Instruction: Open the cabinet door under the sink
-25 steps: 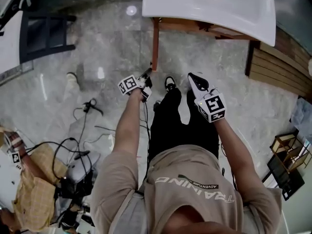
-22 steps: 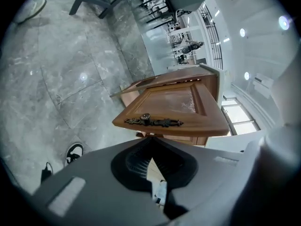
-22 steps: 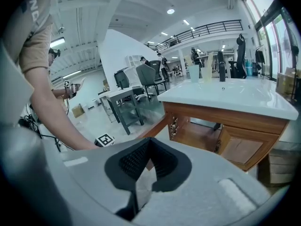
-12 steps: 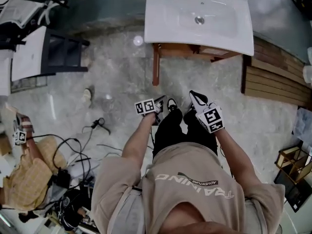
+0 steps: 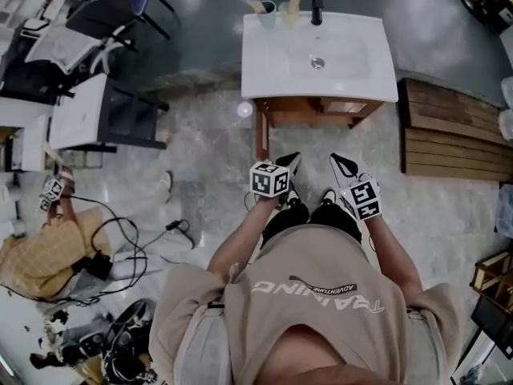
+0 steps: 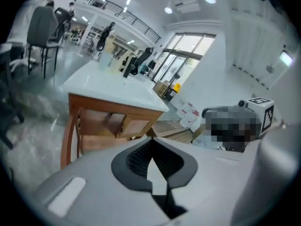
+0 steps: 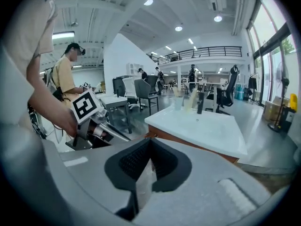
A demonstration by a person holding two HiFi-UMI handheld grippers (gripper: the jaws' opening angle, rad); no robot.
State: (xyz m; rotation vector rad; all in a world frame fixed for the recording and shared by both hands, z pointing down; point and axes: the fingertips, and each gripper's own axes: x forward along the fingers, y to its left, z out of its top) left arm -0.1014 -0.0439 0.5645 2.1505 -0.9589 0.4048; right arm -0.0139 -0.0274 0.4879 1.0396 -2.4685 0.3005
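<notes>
A white sink (image 5: 319,54) sits on a wooden cabinet (image 5: 317,112) ahead of me. The cabinet's left door (image 5: 260,139) stands swung out toward me, seen edge-on. In the left gripper view the cabinet (image 6: 120,121) shows its open inside, with the door (image 6: 68,133) at the left. My left gripper (image 5: 288,163) hangs in the air just short of the door's edge, touching nothing, jaws together and empty (image 6: 151,144). My right gripper (image 5: 343,165) floats beside it, apart from the cabinet, also shut and empty (image 7: 149,142). The sink (image 7: 197,128) lies below it.
A slatted wooden platform (image 5: 453,131) lies right of the cabinet. A tap (image 5: 317,6) and a cup (image 5: 267,10) stand at the sink's back. Cables (image 5: 136,239) and a person in a yellow shirt (image 5: 40,259) are at the left, a desk (image 5: 104,111) beyond.
Both grippers have risen and drawn back from the cabinet door's lower edge. The left one has rolled so its marker cube faces up. The head view has lifted, showing the whole sink.
</notes>
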